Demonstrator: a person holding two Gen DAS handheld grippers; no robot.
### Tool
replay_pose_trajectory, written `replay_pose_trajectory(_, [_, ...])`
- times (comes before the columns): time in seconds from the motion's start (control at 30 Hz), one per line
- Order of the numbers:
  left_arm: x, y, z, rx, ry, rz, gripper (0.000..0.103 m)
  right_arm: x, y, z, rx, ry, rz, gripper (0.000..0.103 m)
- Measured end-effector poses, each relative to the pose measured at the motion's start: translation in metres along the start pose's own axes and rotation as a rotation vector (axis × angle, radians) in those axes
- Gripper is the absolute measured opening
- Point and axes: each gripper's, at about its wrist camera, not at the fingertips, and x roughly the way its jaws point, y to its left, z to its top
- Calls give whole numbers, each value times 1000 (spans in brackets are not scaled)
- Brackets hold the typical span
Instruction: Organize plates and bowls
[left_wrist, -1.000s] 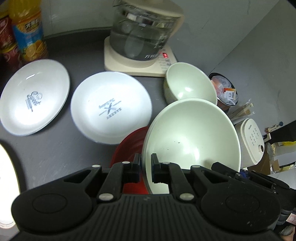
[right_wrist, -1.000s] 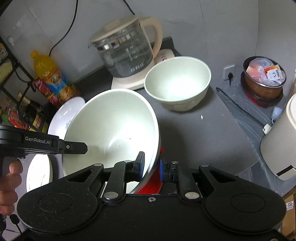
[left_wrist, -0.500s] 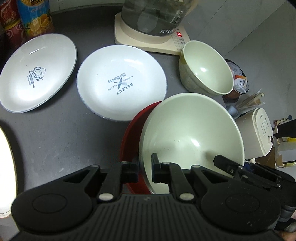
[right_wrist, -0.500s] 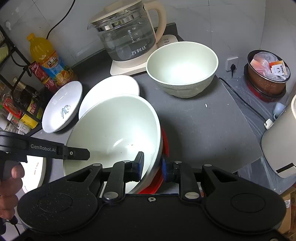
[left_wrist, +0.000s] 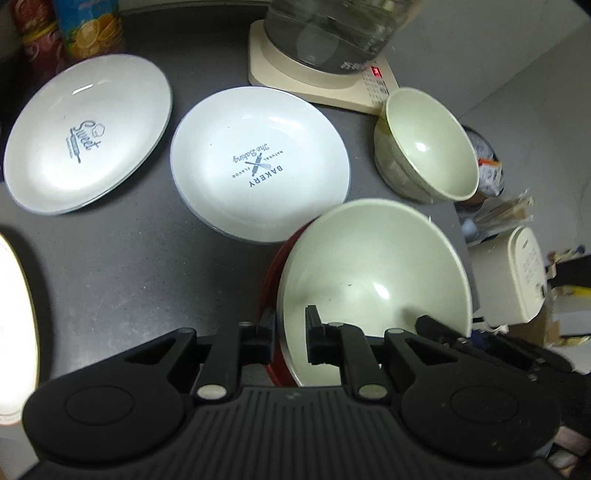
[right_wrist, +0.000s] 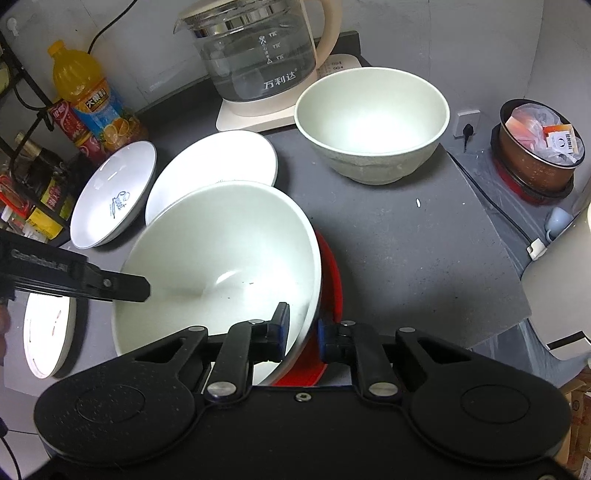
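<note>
A large pale bowl (left_wrist: 369, 266) (right_wrist: 221, 251) hangs tilted between both grippers, over a red dish (left_wrist: 269, 280) (right_wrist: 332, 277) whose edge shows beside it. My left gripper (left_wrist: 290, 332) pinches the bowl's near rim, its jaws easing open slightly. My right gripper (right_wrist: 303, 336) has one finger inside and one outside the opposite rim, and its jaws are closing on it. A smaller pale bowl (left_wrist: 428, 144) (right_wrist: 373, 122) stands upright behind. Two white plates lie on the dark counter: a "Bakery" plate (left_wrist: 258, 162) (right_wrist: 214, 158) and a "Sweet" plate (left_wrist: 85, 136) (right_wrist: 114, 195).
A glass kettle (right_wrist: 255, 55) on its cream base stands at the back, with a juice bottle (right_wrist: 88, 96) and cans to its left. Another white plate (right_wrist: 48, 332) lies brightly lit at the near left. Past the counter's right edge sit a pot of packets (right_wrist: 539, 147) and a white appliance (left_wrist: 524, 273).
Both grippers have sunk toward the counter with the large bowl between them. The plates and the small bowl have kept their places.
</note>
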Motion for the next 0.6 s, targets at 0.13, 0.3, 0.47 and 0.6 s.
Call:
replay_pose_trajectory(0.13, [-7,0,1,5,-14,27,14,1,0,1,-1,-10,-9,14])
replay_pose_trajectory(0.3, [-16,-1,7,1,-35,9,17,-2,-3,3,35,4,15,24])
replay_pose_trajectory(0.47, [-16,-9,15,17,-44,21,23,-21,-5,6,46,-50,49,46])
replay_pose_trajectory(0.6, [-16,-20,25,42,-62,26,27,-33,-10,11,55,-85,47,46])
